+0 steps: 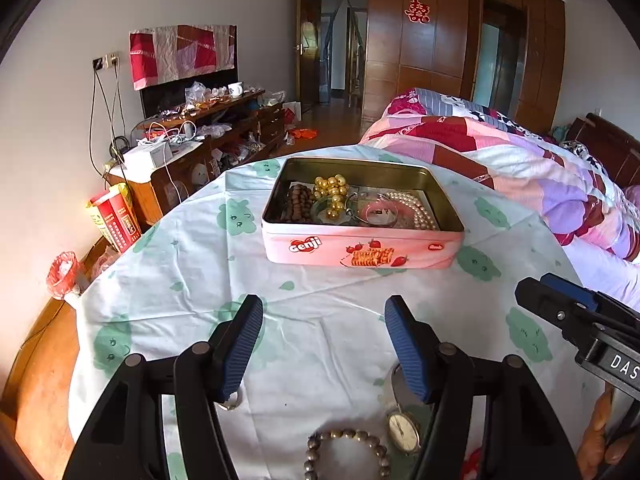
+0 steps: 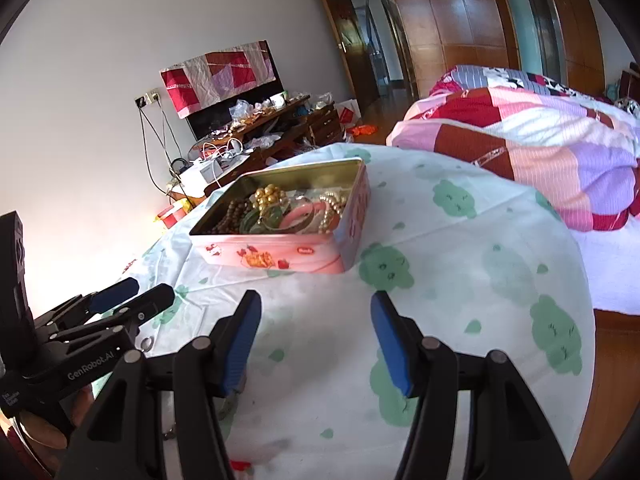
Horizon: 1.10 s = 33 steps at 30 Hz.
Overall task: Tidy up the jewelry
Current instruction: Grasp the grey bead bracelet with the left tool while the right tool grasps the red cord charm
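Observation:
An open pink tin (image 1: 362,250) stands on the cloth-covered table (image 1: 192,264). It holds brown beads (image 1: 298,202), gold beads (image 1: 332,190), a pink bangle (image 1: 378,212) and a pearl string (image 1: 418,208). The tin also shows in the right wrist view (image 2: 280,252). My left gripper (image 1: 324,312) is open and empty above the cloth. Below it lie a grey bead bracelet (image 1: 346,454), a wristwatch (image 1: 404,430) and a small metal ring (image 1: 230,402). My right gripper (image 2: 316,308) is open and empty. It also shows at the right edge of the left wrist view (image 1: 560,300).
A bed with a patchwork quilt (image 1: 520,160) lies to the right of the table. A cluttered wooden cabinet (image 1: 208,132) stands along the left wall. A red item (image 2: 240,465) lies at the table's near edge. A red box (image 1: 116,216) sits beside the table's left edge.

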Motion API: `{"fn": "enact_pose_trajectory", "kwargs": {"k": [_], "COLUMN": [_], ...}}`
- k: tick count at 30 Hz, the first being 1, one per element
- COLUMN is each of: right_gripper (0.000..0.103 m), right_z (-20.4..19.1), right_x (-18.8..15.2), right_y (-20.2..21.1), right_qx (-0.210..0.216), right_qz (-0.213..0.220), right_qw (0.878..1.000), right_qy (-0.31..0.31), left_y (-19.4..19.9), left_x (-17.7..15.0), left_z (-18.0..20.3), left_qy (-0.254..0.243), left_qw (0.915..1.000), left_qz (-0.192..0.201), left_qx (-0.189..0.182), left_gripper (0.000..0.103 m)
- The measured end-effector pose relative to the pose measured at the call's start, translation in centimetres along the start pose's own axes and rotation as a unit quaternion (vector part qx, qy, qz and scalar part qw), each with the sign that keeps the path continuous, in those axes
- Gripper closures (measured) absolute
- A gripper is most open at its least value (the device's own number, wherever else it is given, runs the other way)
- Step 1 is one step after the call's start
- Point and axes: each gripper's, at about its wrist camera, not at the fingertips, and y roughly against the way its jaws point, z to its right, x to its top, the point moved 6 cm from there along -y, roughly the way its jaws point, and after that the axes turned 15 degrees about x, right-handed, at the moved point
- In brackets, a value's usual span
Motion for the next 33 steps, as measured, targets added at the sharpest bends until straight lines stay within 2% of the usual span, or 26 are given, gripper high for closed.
{"fn": "enact_pose_trajectory", "kwargs": {"k": [9, 22, 28, 31, 33], "right_gripper": [0.043, 0.043, 0.043, 0.043, 0.043], "right_z": [-0.9, -1.5, -2.4, -3.1, -3.8], "right_x": [-0.8, -3.5, -5.5, -6.7, -7.6], "right_y": [0.8, 1.5, 1.3, 1.0, 0.8], "right_qx": [0.008, 0.012, 0.027, 0.047, 0.06], "right_qz": [-0.002, -0.029, -0.061, -0.083, -0.099], "right_qw": [1.0, 0.999, 0.997, 0.994, 0.991], "right_qy": [0.006, 0.031, 0.05, 0.053, 0.062], "left_y": [1.2, 1.6, 2.4, 3.1, 3.3], "left_x": [-0.8, -4.2, -5.3, -6.1, -6.5], "left_z": [0.1, -3.3, -4.5, -4.2, -4.3], "left_qy": [-0.008, 0.019, 0.009, -0.013, -0.02], "left_qw": [1.0, 0.9987, 0.997, 0.9943, 0.9937], "left_qz": [0.003, -0.021, -0.021, -0.026, -0.028], "left_qx": [0.001, -0.043, -0.074, -0.103, -0.107], "left_gripper": [0.039, 0.039, 0.039, 0.039, 0.039]}}
